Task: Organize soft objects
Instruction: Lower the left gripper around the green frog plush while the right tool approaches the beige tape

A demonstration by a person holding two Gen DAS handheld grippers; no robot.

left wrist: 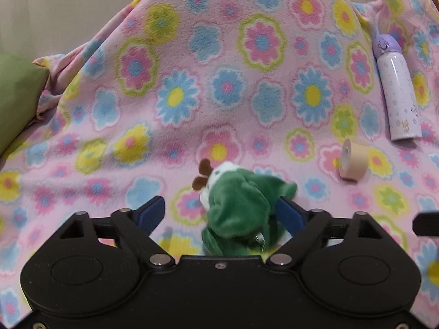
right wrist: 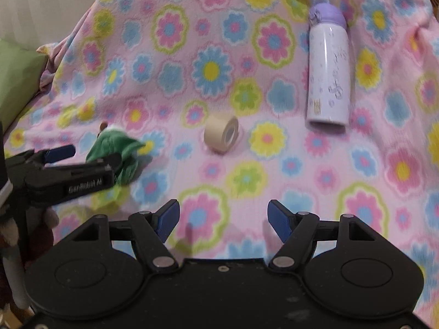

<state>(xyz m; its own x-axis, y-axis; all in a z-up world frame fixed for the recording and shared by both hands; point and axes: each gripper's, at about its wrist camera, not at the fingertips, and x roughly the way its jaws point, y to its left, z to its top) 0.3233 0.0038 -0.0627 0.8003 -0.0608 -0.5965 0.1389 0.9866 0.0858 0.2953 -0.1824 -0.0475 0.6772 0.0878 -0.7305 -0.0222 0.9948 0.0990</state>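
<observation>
Surface is a pink fleece blanket with a flower print (left wrist: 247, 87), draped over something soft, so expect give under any contact. A plain beige wall sits behind it and a green cushion (left wrist: 16, 96) lies far off your left jaws' left side.

Your left gripper (left wrist: 219, 213) has its jaws wide. The green plush toy with the white face and brown antlers (left wrist: 236, 205) sits between them, crowded against the right finger (left wrist: 288, 216), well clear of the left one. Not clamped as far as I can tell.

Risks:
- Off-centre toy: when you close, the right finger meets it first and pushes it sideways, so you get a pinch on loose fur or a limb and it slips on the lift.
- Go too low and the jaws bite the fleece too, dragging the blanket.
- A dragged blanket would roll the beige tape roll (left wrist: 352, 161), ahead and right of the left jaws, and maybe the white bottle with the lilac cap (left wrist: 395, 87) beyond it.

Your right gripper (right wrist: 223, 219) is spread wide and empty, tape roll straight ahead.
</observation>
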